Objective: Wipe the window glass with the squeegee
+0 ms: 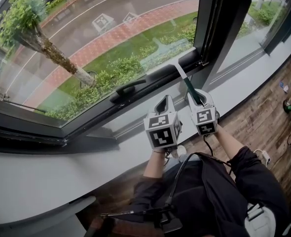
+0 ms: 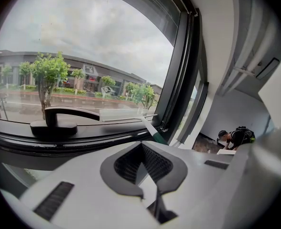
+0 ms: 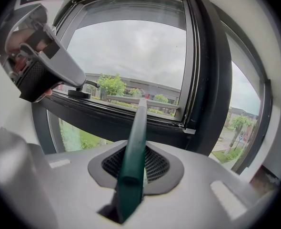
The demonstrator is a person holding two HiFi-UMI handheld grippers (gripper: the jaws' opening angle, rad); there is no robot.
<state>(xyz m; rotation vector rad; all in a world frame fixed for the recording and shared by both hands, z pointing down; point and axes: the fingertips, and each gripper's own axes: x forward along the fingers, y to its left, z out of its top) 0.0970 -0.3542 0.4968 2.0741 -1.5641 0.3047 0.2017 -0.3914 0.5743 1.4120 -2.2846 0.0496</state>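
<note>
- Green-handled, white-necked squeegee (image 3: 133, 147) clamped in right gripper (image 3: 131, 180); blade at twelve o'clock, against clear window glass (image 1: 111, 28) lower edge.
- Left gripper (image 2: 147, 171): jaws together, empty.
- Advise even blade pressure.

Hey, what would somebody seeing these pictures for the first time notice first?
The big window glass fills the upper part of the head view, with a leaning tree outside. Below it, the right tongs are shut on a green-handled squeegee whose blade lies along the bottom edge of the pane, to the right of the black window handle. The left tongs, closed on nothing, sit just alongside.
</note>
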